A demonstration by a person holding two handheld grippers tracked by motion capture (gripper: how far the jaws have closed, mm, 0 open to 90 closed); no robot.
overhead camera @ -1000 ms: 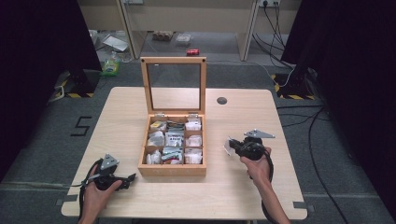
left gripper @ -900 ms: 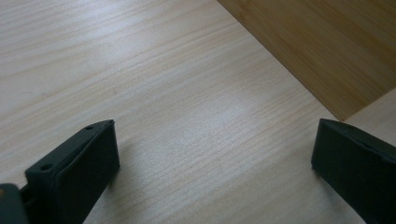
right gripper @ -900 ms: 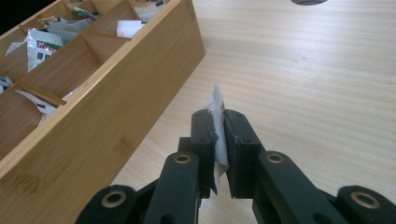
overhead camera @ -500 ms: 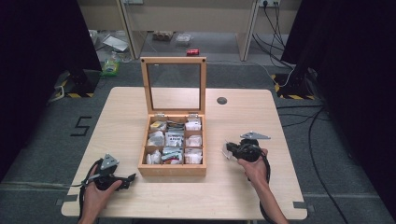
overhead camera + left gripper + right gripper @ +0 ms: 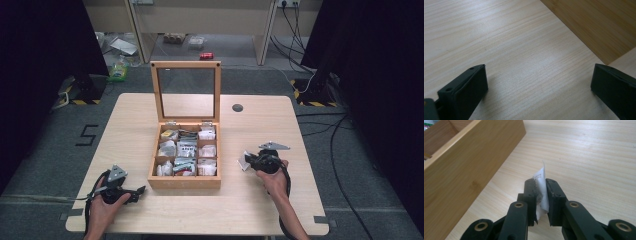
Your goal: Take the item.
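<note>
Your right gripper (image 5: 540, 187), right of the wooden box (image 5: 184, 182), pinches a thin white sachet (image 5: 541, 178) edge-on; it may slip. Left gripper (image 5: 537, 82), left of the box, gapes empty.

Both grippers are showing as black, blocky tools, each topped with a grey three-cornered plate and trailing a black cable. The left gripper (image 5: 125, 192) is showing two thick, matte black jaws with squared ends, the nearer one carrying small round holes along its upper edge. The right gripper (image 5: 540, 186) is showing flat black jaw blocks with small dark screws sunk in their faces, mounted on black link arms whose pivots are glinting with brass-coloured rings. The person's forearms are appearing bare, with no sleeves reaching the hands.
</note>
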